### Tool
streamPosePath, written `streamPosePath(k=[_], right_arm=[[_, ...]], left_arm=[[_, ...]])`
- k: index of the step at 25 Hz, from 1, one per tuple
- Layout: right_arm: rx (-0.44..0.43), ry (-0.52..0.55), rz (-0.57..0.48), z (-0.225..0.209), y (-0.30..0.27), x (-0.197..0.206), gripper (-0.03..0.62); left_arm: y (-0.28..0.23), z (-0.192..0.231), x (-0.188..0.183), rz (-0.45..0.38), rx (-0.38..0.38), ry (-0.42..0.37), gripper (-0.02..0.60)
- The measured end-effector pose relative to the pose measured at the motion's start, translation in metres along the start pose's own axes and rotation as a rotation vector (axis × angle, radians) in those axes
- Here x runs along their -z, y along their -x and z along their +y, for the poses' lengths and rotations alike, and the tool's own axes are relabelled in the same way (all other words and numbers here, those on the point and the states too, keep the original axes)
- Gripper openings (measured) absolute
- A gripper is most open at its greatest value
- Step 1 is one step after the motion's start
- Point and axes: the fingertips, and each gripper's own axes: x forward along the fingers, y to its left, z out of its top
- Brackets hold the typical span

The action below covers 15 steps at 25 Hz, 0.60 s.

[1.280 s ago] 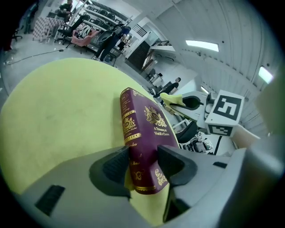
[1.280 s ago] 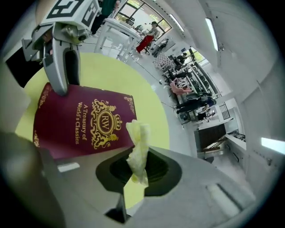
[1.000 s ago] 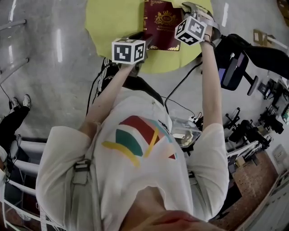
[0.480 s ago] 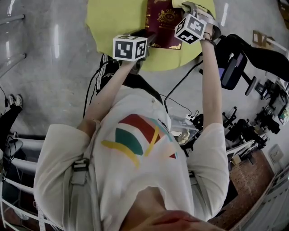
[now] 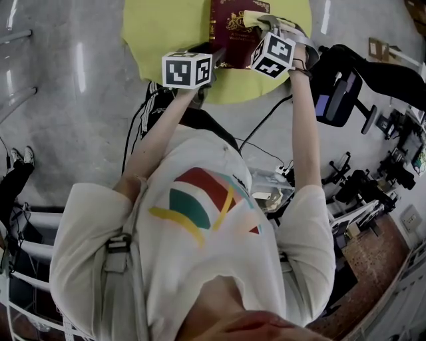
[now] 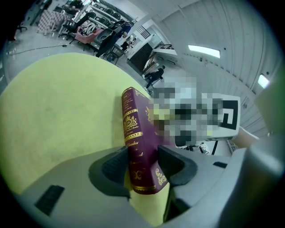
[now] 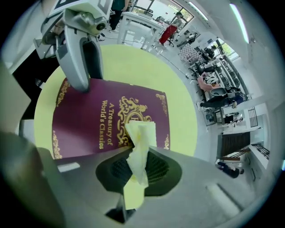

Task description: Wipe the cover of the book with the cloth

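in the head view's top centre, the right gripper (image 7: 139,165), pinching the cloth (image 5: 251,16), has slid left onto the book (image 5: 229,30) clamped by the left gripper (image 6: 143,165), so wiping is likely under way.

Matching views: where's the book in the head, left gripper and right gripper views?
Head view: book at top centre, lying on the round yellow table.
Left gripper view: book at centre, spine toward the camera, clamped by the left gripper.
Right gripper view: book centre-left, front cover up, just beyond the cloth held in the right gripper.
Shared landmark: the yellow table under the book, in all three.
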Motion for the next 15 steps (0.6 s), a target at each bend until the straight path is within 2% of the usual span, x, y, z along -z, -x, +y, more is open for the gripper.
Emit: streamPosePath(k=[5,15], right_arm=[[-0.041,-0.019,-0.006,0.03,0.011,-0.001,0.029],[-0.035,-0.072,0.009,0.093,0.036,0.0,0.029]], left_arm=[[0.001,0.001,-0.002,-0.008,0.0,-0.003,0.209],[-0.002,0.001,0.003,0.0,0.014,0.01,0.209]])
